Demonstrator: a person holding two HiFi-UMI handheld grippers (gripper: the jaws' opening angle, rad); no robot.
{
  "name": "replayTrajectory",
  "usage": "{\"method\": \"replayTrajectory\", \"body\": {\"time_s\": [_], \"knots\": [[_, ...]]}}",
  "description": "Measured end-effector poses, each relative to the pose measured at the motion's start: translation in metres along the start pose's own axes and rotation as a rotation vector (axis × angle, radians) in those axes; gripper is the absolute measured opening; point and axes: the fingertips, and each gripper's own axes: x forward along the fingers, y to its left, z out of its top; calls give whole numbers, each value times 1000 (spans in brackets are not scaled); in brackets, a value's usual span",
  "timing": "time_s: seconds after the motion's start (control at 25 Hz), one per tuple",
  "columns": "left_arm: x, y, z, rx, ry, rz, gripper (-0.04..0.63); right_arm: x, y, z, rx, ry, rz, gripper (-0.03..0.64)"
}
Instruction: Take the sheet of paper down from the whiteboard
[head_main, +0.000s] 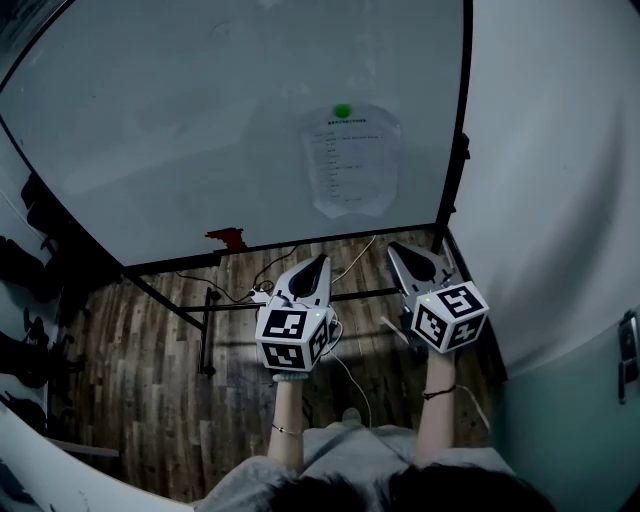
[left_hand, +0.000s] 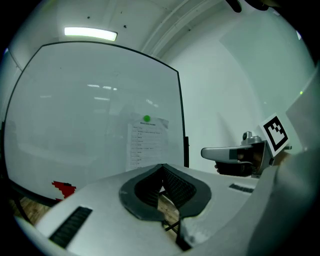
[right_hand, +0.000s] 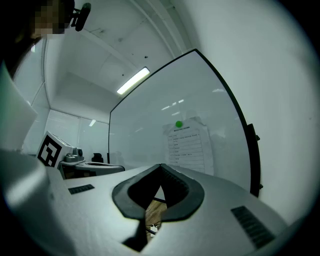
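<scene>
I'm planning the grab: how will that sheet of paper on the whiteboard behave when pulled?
The paper looks thin with wavy edges, so it is probably floppy and light. A single green magnet seems to pin its top, so it may slide free or tear if tugged.

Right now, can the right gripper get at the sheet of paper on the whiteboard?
Probably yes. Nothing stands between the right gripper and the sheet of paper, which is pinned by a green magnet. Its jaws are shut, though, so they would need to open first.

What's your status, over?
Left hand-held gripper and right hand-held gripper shut, empty, short of whiteboard. Sheet of paper up, under green magnet. Nothing in the way.
</scene>
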Motion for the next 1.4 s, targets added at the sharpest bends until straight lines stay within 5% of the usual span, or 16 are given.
{"method": "replayTrajectory", "body": {"time_s": [0.48, 1.4], "knots": [[39, 20, -9, 2, 21, 4, 6, 23, -34, 0, 2, 3, -31, 1], [141, 21, 15, 55, -13, 73, 6, 114, -114, 28, -32, 11, 118, 2]]}}
